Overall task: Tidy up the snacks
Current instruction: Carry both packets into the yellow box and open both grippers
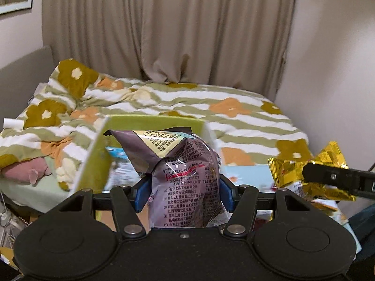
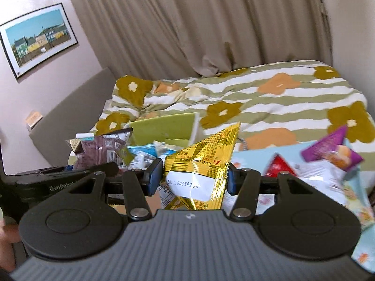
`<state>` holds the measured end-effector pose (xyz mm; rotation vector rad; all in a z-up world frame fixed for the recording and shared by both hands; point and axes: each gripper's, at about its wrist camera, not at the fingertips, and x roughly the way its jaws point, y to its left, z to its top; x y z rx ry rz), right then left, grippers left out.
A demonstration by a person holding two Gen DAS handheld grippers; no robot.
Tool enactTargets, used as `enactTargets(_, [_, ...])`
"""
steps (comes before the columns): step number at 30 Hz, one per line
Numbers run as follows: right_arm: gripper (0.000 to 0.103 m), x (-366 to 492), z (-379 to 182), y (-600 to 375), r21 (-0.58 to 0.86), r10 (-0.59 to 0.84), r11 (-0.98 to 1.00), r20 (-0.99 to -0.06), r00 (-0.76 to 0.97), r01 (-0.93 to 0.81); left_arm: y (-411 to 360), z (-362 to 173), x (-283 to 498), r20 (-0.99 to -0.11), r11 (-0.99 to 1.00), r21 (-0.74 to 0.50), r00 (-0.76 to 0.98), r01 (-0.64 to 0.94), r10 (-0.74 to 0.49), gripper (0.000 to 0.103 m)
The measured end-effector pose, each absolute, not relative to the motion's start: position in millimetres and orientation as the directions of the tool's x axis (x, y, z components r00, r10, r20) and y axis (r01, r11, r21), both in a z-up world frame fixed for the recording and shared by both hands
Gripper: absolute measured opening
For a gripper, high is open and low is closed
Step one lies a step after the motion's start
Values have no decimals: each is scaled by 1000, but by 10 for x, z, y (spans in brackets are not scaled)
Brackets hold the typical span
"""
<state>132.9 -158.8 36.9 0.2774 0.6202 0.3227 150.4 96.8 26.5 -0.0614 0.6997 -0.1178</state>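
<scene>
**Desk:** What does each gripper have, and where?

**Operator:** My left gripper [image 1: 185, 190] is clamped on a purple snack bag [image 1: 185, 175], its blue pads squeezing the bag's lower half. My right gripper [image 2: 194, 178] is clamped the same way on a gold foil snack bag [image 2: 201, 164]. Both bags are held in the air in front of a green box [image 1: 150, 123] with white outer walls, which stands between me and the bed [image 1: 234, 107]. More packets lie loose on a pale blue cloth [image 2: 253, 157] at my right, among them a red packet [image 2: 280, 167] and a violet packet [image 2: 332, 149].

**Desk:** How do they handle?

**Operator:** Light and puffy, I'd judge: air-filled film that crumples under the pads and probably holds brittle contents. The foil looks slippery, so I'd grip across the middle or at a sealed seam, and gently.

**Desk:** Which way do they point?

**Operator:** The purple bag stands roughly upright, long axis running away from the gripper, its crimped top edge toward the box. The gold bag also rises from the pads but leans, its upper corner pointing up and to the right; its print reads upside down in my right wrist view.
</scene>
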Motion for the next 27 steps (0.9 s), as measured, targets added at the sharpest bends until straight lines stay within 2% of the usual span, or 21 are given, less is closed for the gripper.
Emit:
enactTargets(9, [68, 1831, 190, -619, 340, 357, 924, -594, 721, -178, 1599, -194, 1922, -720, 982, -124, 668, 142, -188, 65])
enactTargets(11, [68, 1898, 108, -488, 326, 342, 931, -616, 709, -165, 1646, -316, 2013, -736, 978, -124, 645, 166, -203, 73])
enactTargets(13, [68, 1973, 28, -378, 316, 323, 938, -639, 698, -145, 1688, -397, 2084, -753, 979, -113, 628, 170, -196, 96])
enactTargets(14, [68, 1994, -1, -345, 314, 317, 940, -648, 692, -137, 1712, -408, 2084, -753, 980, -103, 631, 168, -187, 98])
enactTargets(20, [68, 2068, -55, -165, 273, 287, 953, -676, 678, -131, 1863, -412, 2021, -747, 985, -91, 644, 146, -164, 100])
enactTargets(27, [68, 2168, -149, -105, 283, 324, 944, -699, 638, -170, 2060, -289, 1874, -733, 991, -120, 668, 57, -127, 100])
